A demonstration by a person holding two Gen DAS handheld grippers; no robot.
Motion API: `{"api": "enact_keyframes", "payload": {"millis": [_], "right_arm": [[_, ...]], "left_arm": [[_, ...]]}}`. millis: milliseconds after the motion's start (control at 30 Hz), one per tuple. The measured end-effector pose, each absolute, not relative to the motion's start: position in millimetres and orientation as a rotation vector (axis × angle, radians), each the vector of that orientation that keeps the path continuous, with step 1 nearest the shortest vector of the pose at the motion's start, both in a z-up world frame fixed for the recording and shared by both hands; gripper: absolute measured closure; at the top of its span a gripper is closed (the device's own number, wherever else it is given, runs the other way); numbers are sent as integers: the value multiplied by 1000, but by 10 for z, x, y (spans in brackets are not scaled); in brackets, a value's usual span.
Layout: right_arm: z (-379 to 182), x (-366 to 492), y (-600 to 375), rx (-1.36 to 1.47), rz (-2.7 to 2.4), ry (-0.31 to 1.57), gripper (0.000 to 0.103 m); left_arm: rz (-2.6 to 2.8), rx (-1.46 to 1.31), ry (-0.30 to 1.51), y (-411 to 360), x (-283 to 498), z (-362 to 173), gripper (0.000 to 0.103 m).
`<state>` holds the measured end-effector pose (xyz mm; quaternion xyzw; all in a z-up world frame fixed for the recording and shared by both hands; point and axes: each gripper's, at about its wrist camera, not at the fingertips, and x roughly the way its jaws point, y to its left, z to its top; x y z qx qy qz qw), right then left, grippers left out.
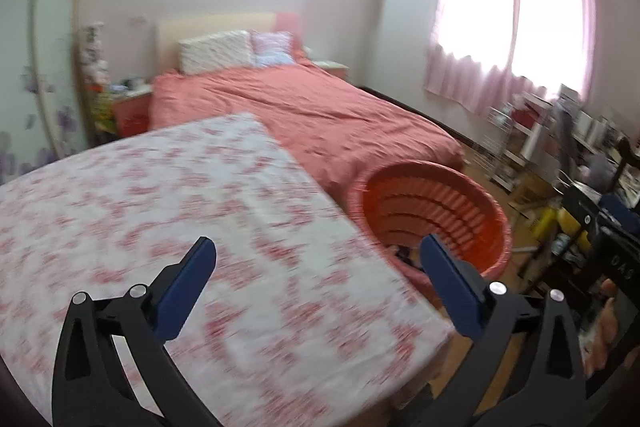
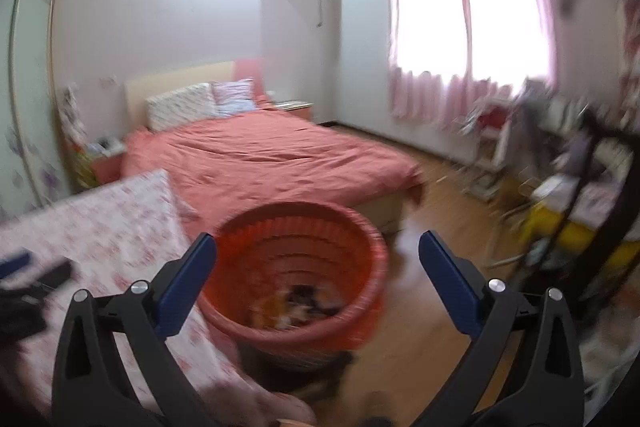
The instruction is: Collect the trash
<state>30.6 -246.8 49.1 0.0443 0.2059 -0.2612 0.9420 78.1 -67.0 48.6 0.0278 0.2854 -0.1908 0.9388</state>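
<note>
An orange plastic trash basket [image 2: 296,267] stands on the floor beside the table, with blurred dark and pale trash at its bottom. It also shows in the left wrist view [image 1: 432,211]. My right gripper [image 2: 318,251] is open and empty, held above the basket's mouth. My left gripper [image 1: 318,251] is open and empty above the right part of the table with the red-flowered cloth [image 1: 160,227]. The left gripper also shows in the right wrist view [image 2: 24,279] as dark shapes over the table at the left edge.
A bed with a salmon cover [image 1: 300,115] lies behind the table. Cluttered shelves and a rack [image 2: 560,187] stand along the right wall under a pink-curtained window. A wood floor [image 2: 440,227] lies to the right of the basket.
</note>
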Motion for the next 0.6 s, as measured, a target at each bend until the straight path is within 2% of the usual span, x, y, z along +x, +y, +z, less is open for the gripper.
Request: {"api": "enact_keyframes", "payload": {"millis": [267, 600], "right_arm": [[492, -226, -2028, 47, -568, 335, 4], [365, -554, -1616, 49, -457, 386, 4]], "left_arm": [[-159, 80, 532, -260, 285, 435, 3], [-108, 28, 495, 58, -147, 366, 3]]}}
